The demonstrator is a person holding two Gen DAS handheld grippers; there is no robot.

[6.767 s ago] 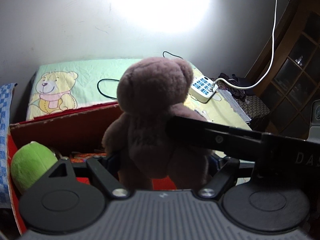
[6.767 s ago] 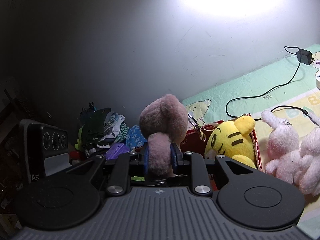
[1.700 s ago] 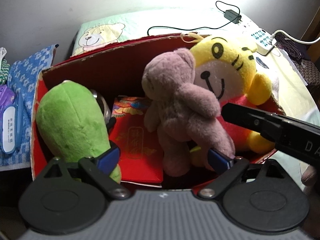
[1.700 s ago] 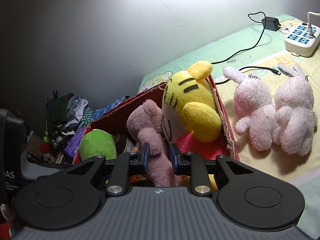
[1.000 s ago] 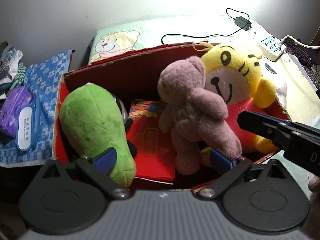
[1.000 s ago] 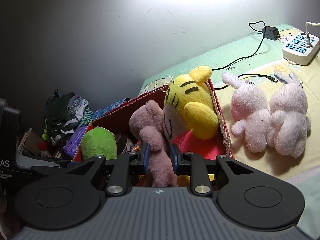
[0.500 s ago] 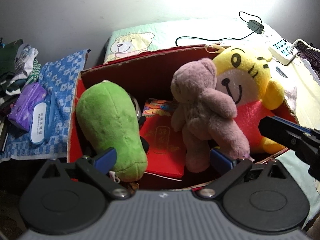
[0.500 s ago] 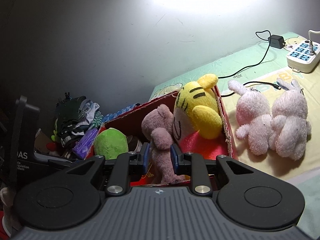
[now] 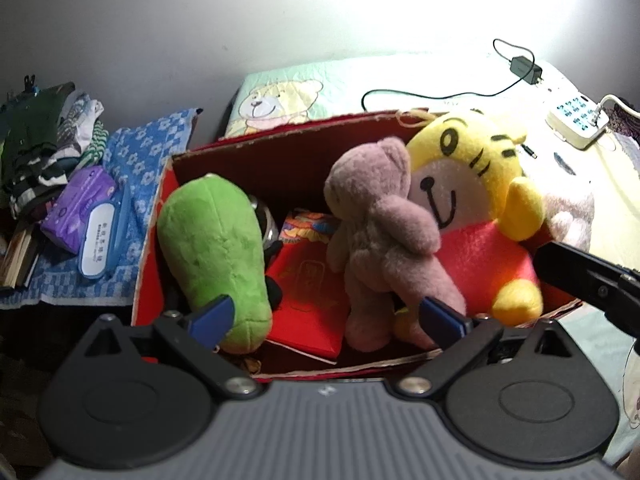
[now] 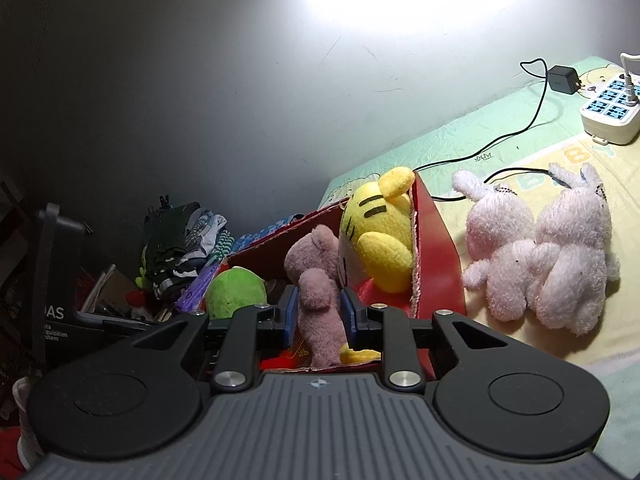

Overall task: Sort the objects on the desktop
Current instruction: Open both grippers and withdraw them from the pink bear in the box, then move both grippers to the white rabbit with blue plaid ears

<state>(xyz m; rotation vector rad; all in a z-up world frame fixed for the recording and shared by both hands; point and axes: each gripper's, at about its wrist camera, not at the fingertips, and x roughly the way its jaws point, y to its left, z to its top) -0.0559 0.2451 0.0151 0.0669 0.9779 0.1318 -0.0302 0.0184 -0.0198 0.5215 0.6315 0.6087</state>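
Placing step nearly done: right gripper (image 10: 319,310) clamped on the mauve bear (image 9: 384,236) inside the red box (image 9: 280,148) just ahead, left gripper (image 9: 326,316) spread wide and empty; next, release and withdraw.

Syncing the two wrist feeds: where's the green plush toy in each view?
Left wrist: green plush toy, left of centre, in the red cardboard box, left half.
Right wrist: same toy, lower left of centre, only its top showing.
Shared landmark: yellow tiger plush at the box's other end.
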